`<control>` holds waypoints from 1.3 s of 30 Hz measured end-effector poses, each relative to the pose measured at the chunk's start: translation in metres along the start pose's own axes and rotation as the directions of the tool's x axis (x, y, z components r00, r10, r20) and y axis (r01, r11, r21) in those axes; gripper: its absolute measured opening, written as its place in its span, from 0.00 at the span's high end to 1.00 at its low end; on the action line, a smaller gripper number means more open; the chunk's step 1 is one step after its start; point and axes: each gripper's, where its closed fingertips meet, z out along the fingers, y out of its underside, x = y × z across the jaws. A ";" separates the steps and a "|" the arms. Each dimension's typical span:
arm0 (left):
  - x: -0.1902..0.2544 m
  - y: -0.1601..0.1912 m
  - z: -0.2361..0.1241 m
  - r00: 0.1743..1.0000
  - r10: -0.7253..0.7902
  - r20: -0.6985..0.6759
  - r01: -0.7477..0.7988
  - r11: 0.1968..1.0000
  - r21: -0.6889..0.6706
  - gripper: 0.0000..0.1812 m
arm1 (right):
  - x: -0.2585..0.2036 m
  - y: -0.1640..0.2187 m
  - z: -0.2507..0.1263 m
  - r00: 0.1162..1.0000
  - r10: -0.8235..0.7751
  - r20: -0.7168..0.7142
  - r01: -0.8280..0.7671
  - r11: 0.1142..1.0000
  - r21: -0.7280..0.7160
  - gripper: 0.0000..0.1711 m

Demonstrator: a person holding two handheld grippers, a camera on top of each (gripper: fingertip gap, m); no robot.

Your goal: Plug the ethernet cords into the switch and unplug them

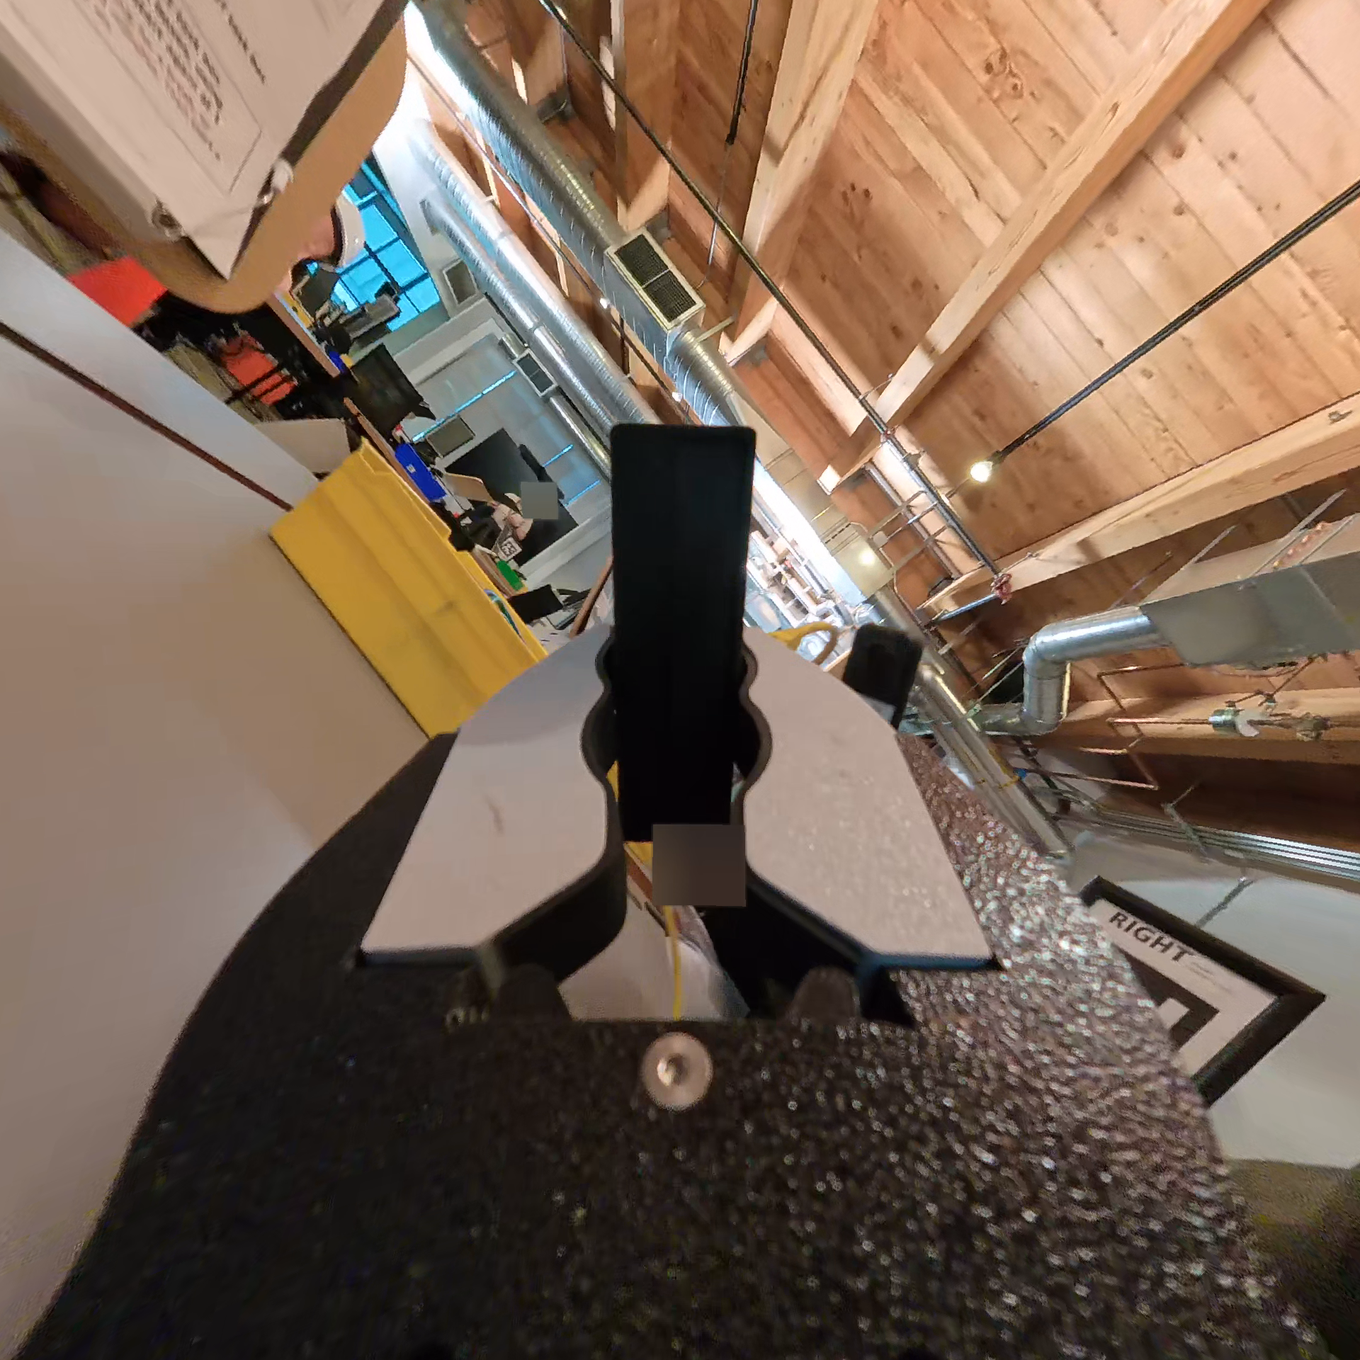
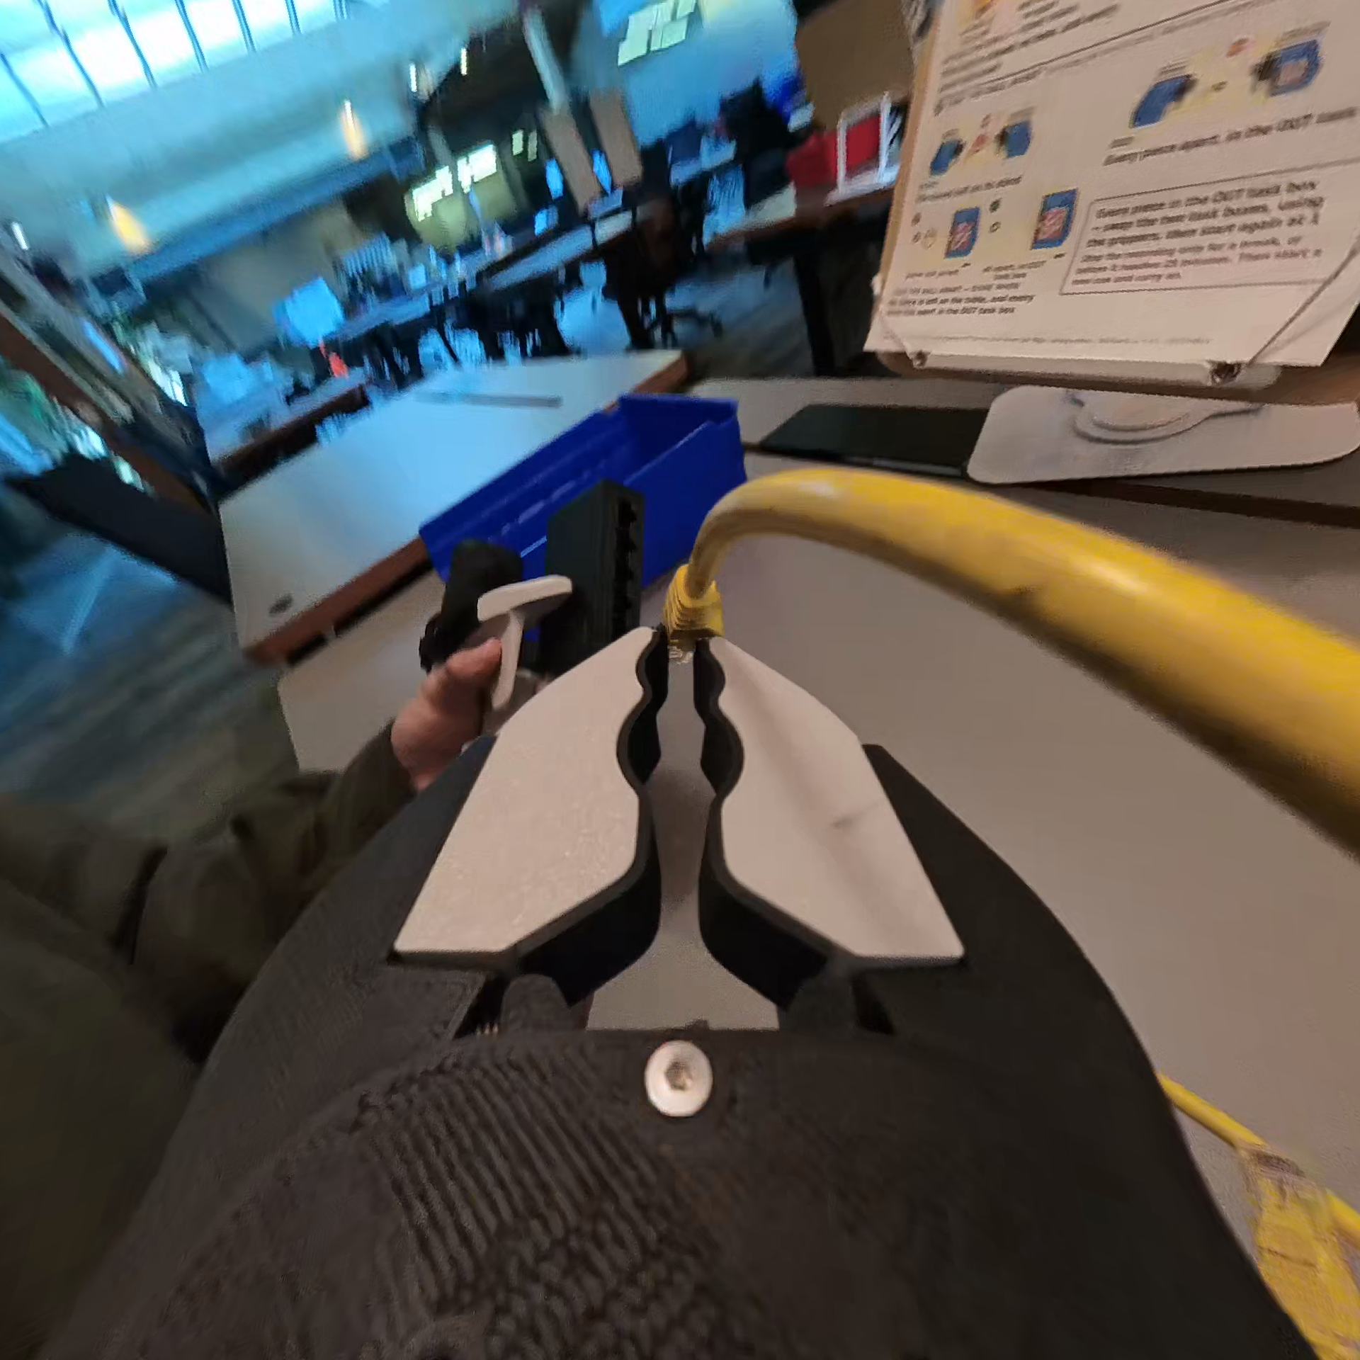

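Between the right gripper [image 2: 681, 647] jaws sits the yellow plug [image 2: 692, 614] (pinched tight, ready to aim); the left gripper [image 1: 681, 706] clamps the black switch [image 1: 681, 589] steady.

ceiling: wood beams [image 1: 957, 243] | silver ducts [image 1: 530, 191] | grey tables [image 2: 412, 471]

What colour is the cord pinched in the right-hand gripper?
Yellow. The ethernet cord shows best in the right wrist view, its plug between the right gripper tips.
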 end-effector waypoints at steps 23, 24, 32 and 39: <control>-0.009 0.002 -0.005 1.000 0.023 0.010 -0.023 0.997 -0.076 0.85 | 0.135 -0.216 -0.105 0.961 -0.183 -0.206 0.159 0.979 -0.127 0.95; -0.011 0.002 -0.006 1.000 0.012 0.011 -0.011 0.997 -0.074 0.85 | 0.130 -0.229 -0.110 0.959 -0.195 -0.203 0.175 0.978 -0.113 0.95; -0.008 0.012 0.000 1.000 -0.007 -0.024 0.004 0.994 -0.106 0.85 | 0.141 -0.273 -0.136 0.908 -0.271 -0.320 0.242 0.962 -0.126 0.96; -0.010 0.016 -0.001 0.999 -0.006 -0.034 0.002 0.993 -0.120 0.85 | 0.204 -0.168 -0.094 0.916 -0.252 -0.311 0.170 0.948 -0.267 0.95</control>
